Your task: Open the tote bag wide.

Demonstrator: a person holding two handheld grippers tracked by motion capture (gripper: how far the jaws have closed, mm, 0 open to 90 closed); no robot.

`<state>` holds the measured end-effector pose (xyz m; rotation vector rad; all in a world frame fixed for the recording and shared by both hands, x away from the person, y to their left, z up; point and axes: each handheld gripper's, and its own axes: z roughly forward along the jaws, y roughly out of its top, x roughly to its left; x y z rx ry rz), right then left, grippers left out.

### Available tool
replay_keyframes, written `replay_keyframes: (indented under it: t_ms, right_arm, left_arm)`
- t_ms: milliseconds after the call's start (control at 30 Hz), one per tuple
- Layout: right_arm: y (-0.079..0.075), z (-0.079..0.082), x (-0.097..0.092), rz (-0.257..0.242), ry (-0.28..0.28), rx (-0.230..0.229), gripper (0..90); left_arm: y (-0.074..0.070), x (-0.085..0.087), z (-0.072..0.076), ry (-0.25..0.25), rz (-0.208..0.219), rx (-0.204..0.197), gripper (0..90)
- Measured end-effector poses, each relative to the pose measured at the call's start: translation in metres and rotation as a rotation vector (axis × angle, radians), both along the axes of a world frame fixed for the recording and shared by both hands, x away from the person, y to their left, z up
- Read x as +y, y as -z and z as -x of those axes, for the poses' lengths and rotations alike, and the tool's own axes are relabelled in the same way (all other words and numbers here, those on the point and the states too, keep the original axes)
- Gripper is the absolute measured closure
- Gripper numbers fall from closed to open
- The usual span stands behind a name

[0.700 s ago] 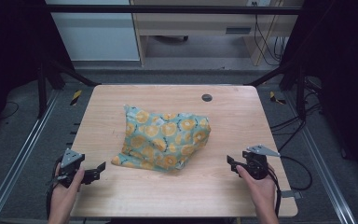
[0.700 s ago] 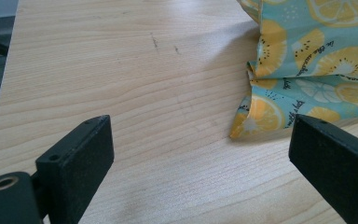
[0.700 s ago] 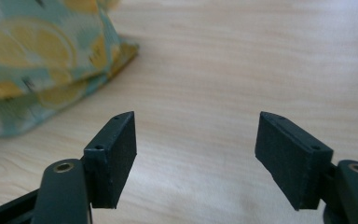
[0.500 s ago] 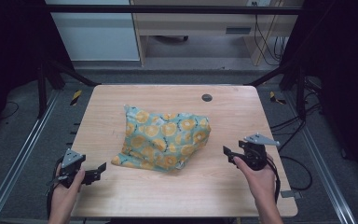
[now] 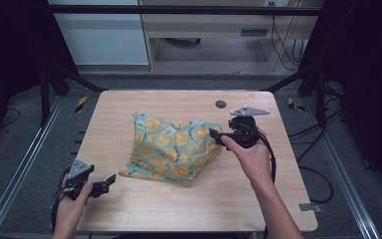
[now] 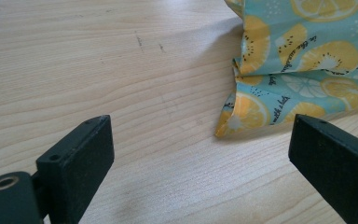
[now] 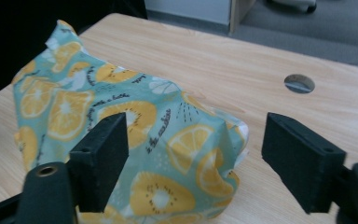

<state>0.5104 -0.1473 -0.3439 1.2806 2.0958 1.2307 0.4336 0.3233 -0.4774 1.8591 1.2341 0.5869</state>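
The desk (image 5: 144,209) is a pale wooden top with rounded corners, set inside a dark metal frame, with grey floor on both sides. Near its far edge sits a small round cable hole (image 5: 221,104), also seen in the right gripper view (image 7: 299,83).

The cloth (image 5: 174,147) lies crumpled in the middle of the desk, a teal fabric printed with yellow citrus slices and black lettering. It is heaped and folded rather than flat, with one corner standing up at its far left and a lower corner reaching toward the near left. In the left gripper view its folded near corner (image 6: 247,114) rests on the wood, between the two jaws but farther off and untouched. In the right gripper view its bunched right end (image 7: 191,154) rises in front of the jaws.

The right gripper (image 5: 218,137), held in the person's right hand (image 5: 251,157), is at the cloth's right edge. Its jaws stand wide apart, with the cloth's end just before the gap, and neither jaw presses on the fabric.

The left gripper (image 5: 110,180), held in the person's left hand (image 5: 72,201), sits near the desk's near left corner, apart from the cloth. Its jaws are spread wide over bare wood and hold nothing.
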Motion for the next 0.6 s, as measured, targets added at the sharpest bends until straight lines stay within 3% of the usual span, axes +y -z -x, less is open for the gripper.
replay_keyframes:
  t_ms: [167,233,300,467,533,600]
  right_arm:
    - [0.008,-0.021,0.011,-0.006,0.005,0.084,17.0]
    - [0.010,-0.025,0.016,0.014,-0.015,0.092,18.4]
    - [0.011,-0.024,0.023,0.058,-0.042,0.075,30.2]
    - [0.012,-0.013,0.032,0.114,-0.105,0.050,71.9]
    - [0.013,-0.009,0.035,0.118,-0.136,0.047,82.7]
    - [0.013,-0.005,0.036,0.119,-0.150,0.015,87.7]
  left_arm:
    - [-0.002,0.001,0.000,0.006,0.001,-0.006,6.3]
    - [-0.003,0.001,0.000,0.008,-0.003,-0.011,6.3]
    - [-0.003,0.001,0.000,0.007,0.000,-0.013,6.3]
    - [-0.003,0.000,0.001,0.012,0.004,-0.015,6.3]
    - [-0.003,-0.001,0.001,0.013,0.004,-0.016,6.3]
    - [-0.003,-0.001,0.001,0.014,0.003,-0.015,6.4]
